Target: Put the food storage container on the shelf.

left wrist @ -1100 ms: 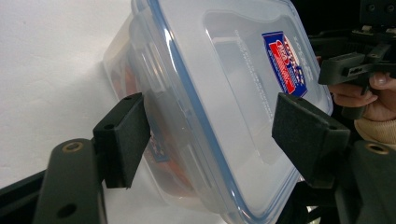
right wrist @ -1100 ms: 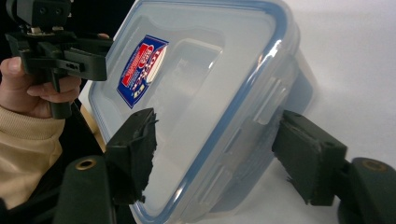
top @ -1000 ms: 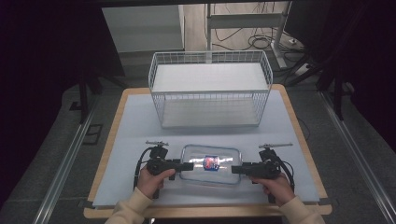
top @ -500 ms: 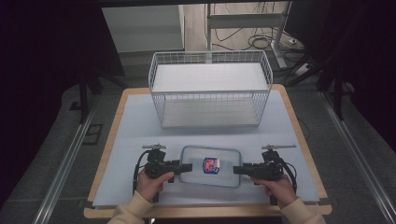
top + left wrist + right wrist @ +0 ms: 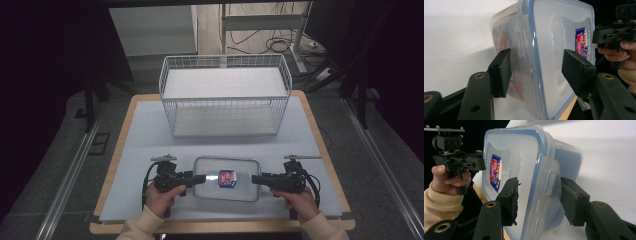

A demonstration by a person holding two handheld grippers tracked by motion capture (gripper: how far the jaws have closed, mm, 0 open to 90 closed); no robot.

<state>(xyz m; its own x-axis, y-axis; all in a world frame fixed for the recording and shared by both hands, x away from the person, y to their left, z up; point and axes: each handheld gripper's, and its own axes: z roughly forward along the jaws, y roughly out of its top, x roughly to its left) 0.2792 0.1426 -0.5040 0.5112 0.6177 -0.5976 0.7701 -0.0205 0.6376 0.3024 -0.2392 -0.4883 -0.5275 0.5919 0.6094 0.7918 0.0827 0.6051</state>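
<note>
I found the lidded container (image 5: 227, 178) lying lengthwise along the table's near edge, my left gripper (image 5: 199, 178) and right gripper (image 5: 256, 179) open, straddling opposite short-end latches.

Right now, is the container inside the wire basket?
No, the container lies on the table in front of the basket, between the two grippers.

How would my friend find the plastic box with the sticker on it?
Look at the pale table with the big white wire basket at its far side. Nearer the person, between the two black grippers, lies a clear plastic box. Its lid has a blue rim and a small red and blue sticker.
</note>
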